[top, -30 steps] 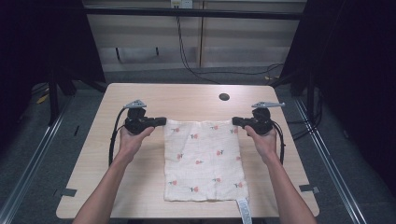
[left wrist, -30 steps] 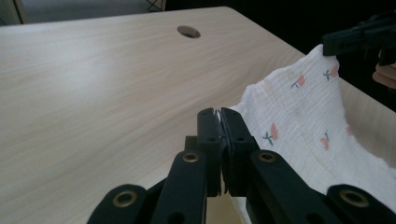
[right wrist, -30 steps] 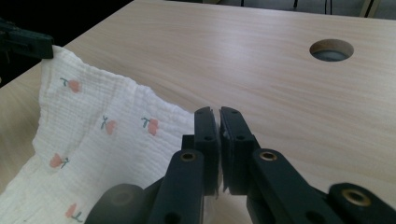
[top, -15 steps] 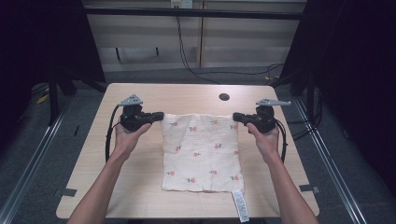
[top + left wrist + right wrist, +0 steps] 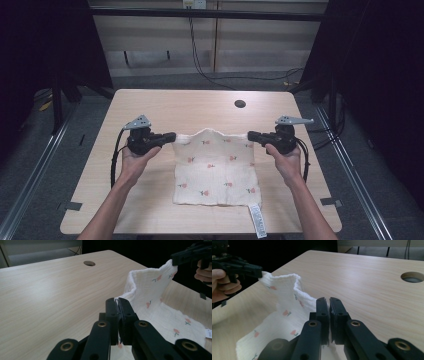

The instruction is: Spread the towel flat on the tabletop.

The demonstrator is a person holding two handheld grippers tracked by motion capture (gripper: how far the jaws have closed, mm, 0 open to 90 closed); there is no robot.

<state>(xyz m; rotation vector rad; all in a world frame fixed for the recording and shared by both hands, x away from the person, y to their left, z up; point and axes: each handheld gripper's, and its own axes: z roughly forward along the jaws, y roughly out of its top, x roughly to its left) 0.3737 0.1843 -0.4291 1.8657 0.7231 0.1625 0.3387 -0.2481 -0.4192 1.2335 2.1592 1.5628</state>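
A cream cloth [image 5: 215, 167] with small red flowers lies on the wooden table [image 5: 190, 107], its far edge lifted and its white label [image 5: 256, 220] at the near edge. My left gripper [image 5: 172, 137] is shut on the far left corner, and my right gripper [image 5: 250, 135] is shut on the far right corner. The far edge hangs between them with a bump in the middle. In the left gripper view the cloth [image 5: 160, 297] runs from my left gripper [image 5: 118, 301] across to the other one. In the right gripper view the cloth [image 5: 287, 302] stretches from my right gripper [image 5: 329, 301] leftward.
A round cable hole [image 5: 240, 104] sits in the table's far right part. Metal rails [image 5: 350, 160] run along both sides of the table, and cables [image 5: 200, 60] hang on the floor behind it.
Both grippers have moved away from the person toward the far side, dragging the cloth with them. Its far edge has risen off the table.
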